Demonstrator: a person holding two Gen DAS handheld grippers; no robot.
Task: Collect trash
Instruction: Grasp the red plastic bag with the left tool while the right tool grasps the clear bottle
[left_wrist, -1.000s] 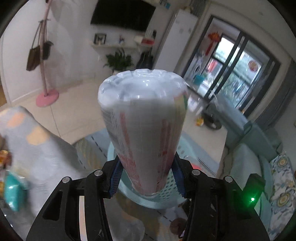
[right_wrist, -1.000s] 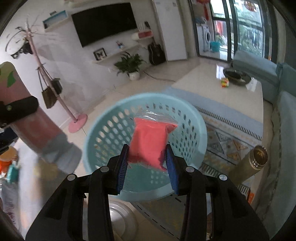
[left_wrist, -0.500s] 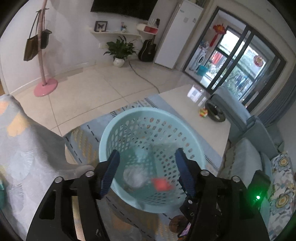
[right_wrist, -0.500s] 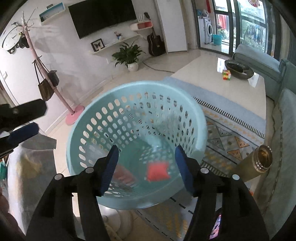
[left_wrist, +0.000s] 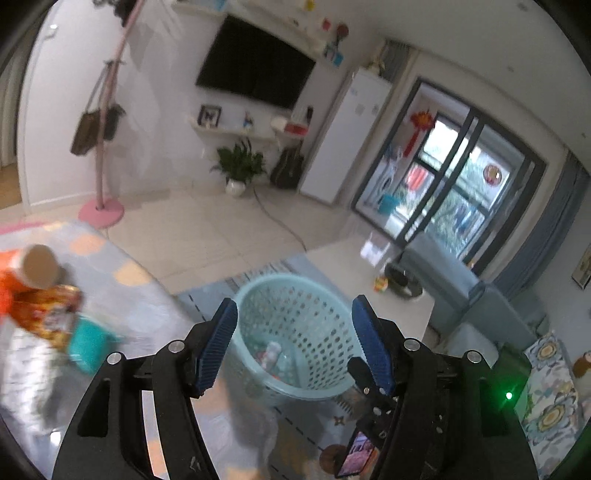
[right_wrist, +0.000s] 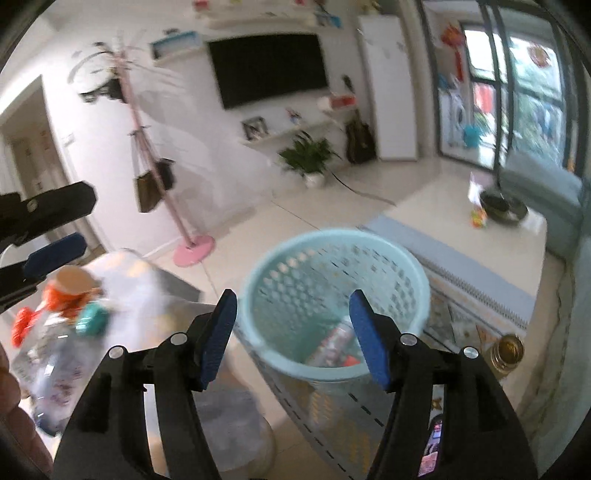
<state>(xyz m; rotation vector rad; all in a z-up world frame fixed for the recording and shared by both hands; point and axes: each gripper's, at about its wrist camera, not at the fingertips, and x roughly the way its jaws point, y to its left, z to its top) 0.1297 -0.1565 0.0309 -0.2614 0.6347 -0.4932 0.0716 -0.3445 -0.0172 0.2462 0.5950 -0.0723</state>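
Both grippers hang above a light blue perforated basket (left_wrist: 258, 291) (right_wrist: 332, 236) on the floor rug. My left gripper (left_wrist: 293, 347) is open with nothing between its blue pads; in the right wrist view it shows at the left edge (right_wrist: 51, 232). My right gripper (right_wrist: 293, 339) is open too, and empty. Inside the basket lie a plastic bottle (left_wrist: 271, 354) (right_wrist: 332, 343) and a red packet (right_wrist: 352, 360). More trash sits blurred on the cloth-covered table at left: an orange paper cup (right_wrist: 70, 284), a snack bag (left_wrist: 51, 317), a teal piece (left_wrist: 86, 343) and a clear bottle (right_wrist: 48, 354).
A metal flask (right_wrist: 509, 350) stands on the rug right of the basket. A low white table (right_wrist: 461, 229) with a dark bowl, a grey sofa (left_wrist: 461, 295) and a pink coat stand (left_wrist: 99, 214) surround the area. A phone (left_wrist: 356, 454) lies low down.
Both grippers opened and dropped their loads, the bottle from the left and the red packet from the right, into the basket. Both then rose and drew back; the basket looks smaller.
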